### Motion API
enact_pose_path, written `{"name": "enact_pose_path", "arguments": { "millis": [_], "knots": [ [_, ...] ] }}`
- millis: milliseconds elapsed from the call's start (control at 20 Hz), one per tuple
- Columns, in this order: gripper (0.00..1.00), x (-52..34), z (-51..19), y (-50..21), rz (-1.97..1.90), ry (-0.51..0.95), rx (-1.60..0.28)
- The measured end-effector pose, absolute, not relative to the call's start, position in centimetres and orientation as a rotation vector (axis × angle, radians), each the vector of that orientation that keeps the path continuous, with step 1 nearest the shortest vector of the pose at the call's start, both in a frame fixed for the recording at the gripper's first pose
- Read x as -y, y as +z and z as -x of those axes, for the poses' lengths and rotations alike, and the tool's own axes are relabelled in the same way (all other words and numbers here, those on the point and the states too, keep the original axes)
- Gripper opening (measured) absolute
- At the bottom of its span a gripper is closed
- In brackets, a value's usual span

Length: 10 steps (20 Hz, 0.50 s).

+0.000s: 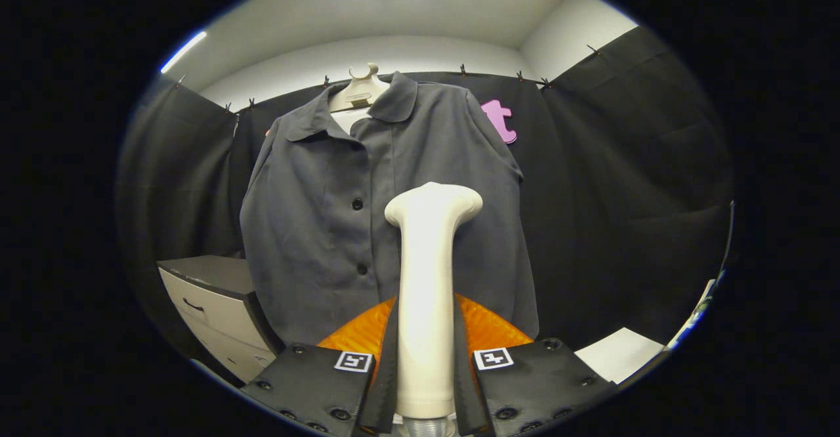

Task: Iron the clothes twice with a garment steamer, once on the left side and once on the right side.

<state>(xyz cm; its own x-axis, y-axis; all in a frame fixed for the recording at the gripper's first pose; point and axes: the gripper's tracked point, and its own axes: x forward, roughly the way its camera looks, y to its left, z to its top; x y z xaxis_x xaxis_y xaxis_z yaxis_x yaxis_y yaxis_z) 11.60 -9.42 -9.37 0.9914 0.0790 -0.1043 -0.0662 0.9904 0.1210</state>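
The claw (pixel 425 365) is clamping the garment steamer (pixel 426 292), with one finger pressing on each side of its pale handle. The handle is standing upright between the fingers and rising well beyond them. At the very bottom, between the fingers, a short stretch of ribbed hose (pixel 424 427) is showing under the handle. Each finger is carrying a small square marker (pixel 353 361) on its upper face, close to the handle.

Just behind the fingers an orange ribbed surface (pixel 489 327) is spreading out to both sides of the handle; what it belongs to is hard to tell.

The steamer's head (pixel 433 202) is flaring out at the top of the handle and is standing in front of the shirt's right half, just beside the button line. Whether it is touching the cloth cannot be told.

Beyond it the dark grey shirt (pixel 315 220) is hanging front-on, buttoned, with its collar lying open. Two dark buttons (pixel 357 204) are showing along its placket, one above the other. A pale hanger (pixel 359 89) is holding the shirt, its hook poking up above the collar.

To the left of the shirt and lower down, a pale drawer cabinet (pixel 213 306) with a dark top is standing. To the right of the fingers, a white flat surface (pixel 620 352) is lying low.

Behind everything the black cloth wall (pixel 630 181) is hanging from small clips, and above it the white ceiling (pixel 407 10) is carrying lit strip lamps.
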Motion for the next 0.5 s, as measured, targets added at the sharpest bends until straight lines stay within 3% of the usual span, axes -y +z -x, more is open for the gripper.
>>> {"name": "enact_pose_path", "arguments": {
  "millis": [500],
  "knots": [
    [0.42, 9.8, -8.6, -15.5, -0.125, 0.050, -0.231]
  ]
}}
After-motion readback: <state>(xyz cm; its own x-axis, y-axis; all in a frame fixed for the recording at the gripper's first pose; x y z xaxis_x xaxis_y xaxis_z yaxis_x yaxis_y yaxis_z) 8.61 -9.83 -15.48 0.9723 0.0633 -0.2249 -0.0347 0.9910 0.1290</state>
